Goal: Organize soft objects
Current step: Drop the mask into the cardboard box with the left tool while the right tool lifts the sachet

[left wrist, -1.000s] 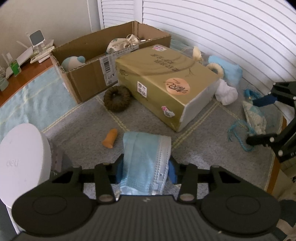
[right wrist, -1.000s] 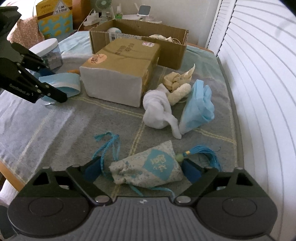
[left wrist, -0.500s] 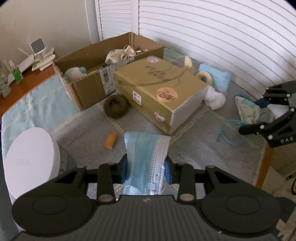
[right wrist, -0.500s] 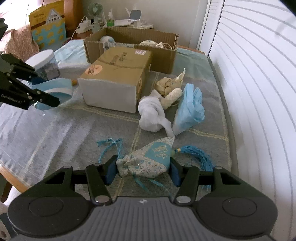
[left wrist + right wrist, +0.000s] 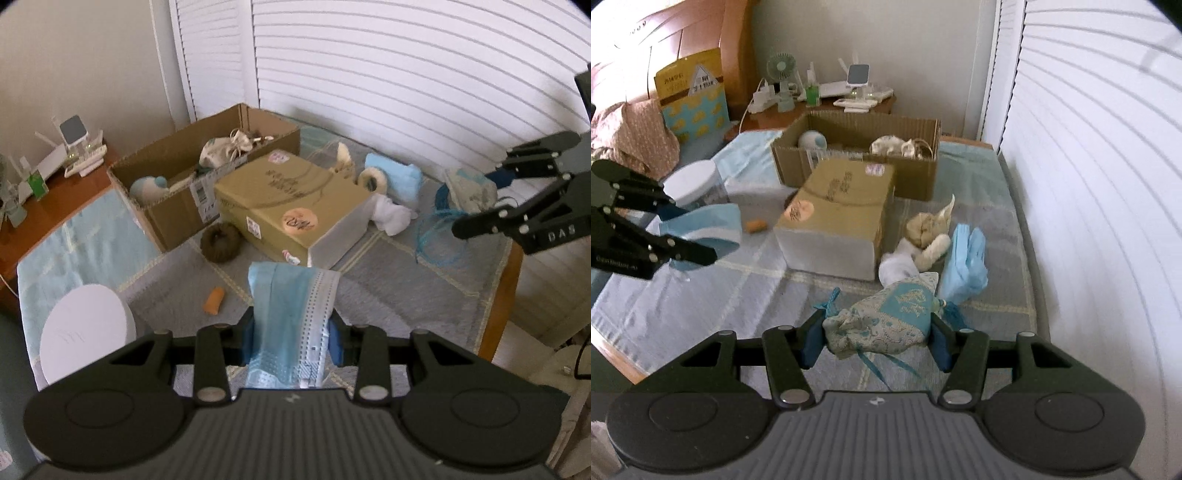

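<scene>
My left gripper point(image 5: 291, 338) is shut on a folded blue face mask point(image 5: 291, 314) and holds it above the grey cloth; it also shows in the right wrist view point(image 5: 701, 225). My right gripper point(image 5: 875, 338) is shut on a patterned blue sachet pouch point(image 5: 886, 323) with tassel cords, lifted off the table; the pouch shows in the left wrist view point(image 5: 469, 188). An open cardboard box point(image 5: 860, 155) at the back holds a round toy and a cloth bag. A white sock point(image 5: 897, 267), a beige plush point(image 5: 927, 229) and another blue mask point(image 5: 964, 258) lie beside the closed box.
A closed tan carton point(image 5: 291, 206) stands mid-table. A dark scrunchie point(image 5: 219, 243) and a small orange piece point(image 5: 214, 301) lie in front of the open box. A white-lidded jar point(image 5: 85, 332) is at left. White shutters run along the right; the table edge point(image 5: 498, 295) is near.
Both grippers have risen away from the table. The right gripper closed on the sachet pouch and lifted it; the left kept the mask and lifted it.
</scene>
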`<state>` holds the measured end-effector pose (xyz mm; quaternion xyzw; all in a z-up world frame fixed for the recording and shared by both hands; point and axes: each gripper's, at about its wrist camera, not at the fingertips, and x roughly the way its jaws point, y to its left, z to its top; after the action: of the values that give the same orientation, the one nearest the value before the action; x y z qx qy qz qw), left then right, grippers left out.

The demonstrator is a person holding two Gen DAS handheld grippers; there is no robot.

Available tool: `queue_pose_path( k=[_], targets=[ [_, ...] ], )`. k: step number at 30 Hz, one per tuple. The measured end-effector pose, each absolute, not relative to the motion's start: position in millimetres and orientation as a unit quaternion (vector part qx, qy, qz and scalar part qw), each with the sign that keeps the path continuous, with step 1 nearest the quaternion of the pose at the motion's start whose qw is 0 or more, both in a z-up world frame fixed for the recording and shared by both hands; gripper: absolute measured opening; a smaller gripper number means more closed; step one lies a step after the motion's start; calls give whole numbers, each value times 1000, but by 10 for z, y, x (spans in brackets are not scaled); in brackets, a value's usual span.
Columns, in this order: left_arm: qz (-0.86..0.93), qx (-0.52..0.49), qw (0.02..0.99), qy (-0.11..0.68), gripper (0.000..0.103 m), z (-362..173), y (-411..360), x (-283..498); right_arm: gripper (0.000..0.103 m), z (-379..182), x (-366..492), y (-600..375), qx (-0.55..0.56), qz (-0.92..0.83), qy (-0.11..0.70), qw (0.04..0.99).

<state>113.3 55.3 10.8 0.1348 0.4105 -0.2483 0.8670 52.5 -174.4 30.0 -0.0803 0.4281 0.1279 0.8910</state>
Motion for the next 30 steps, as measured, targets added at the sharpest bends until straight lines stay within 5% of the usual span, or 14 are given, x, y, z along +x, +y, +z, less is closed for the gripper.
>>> queue_pose_path(
  k=[14,30],
  targets=[
    [-254,159,885,357,36,560,486,1361,61,813,675,-1599,-77,134,365,918],
    [-220,173,881,382,37,438,199,3027,62,840,958,-1639,-51,142,350,925]
  ],
)
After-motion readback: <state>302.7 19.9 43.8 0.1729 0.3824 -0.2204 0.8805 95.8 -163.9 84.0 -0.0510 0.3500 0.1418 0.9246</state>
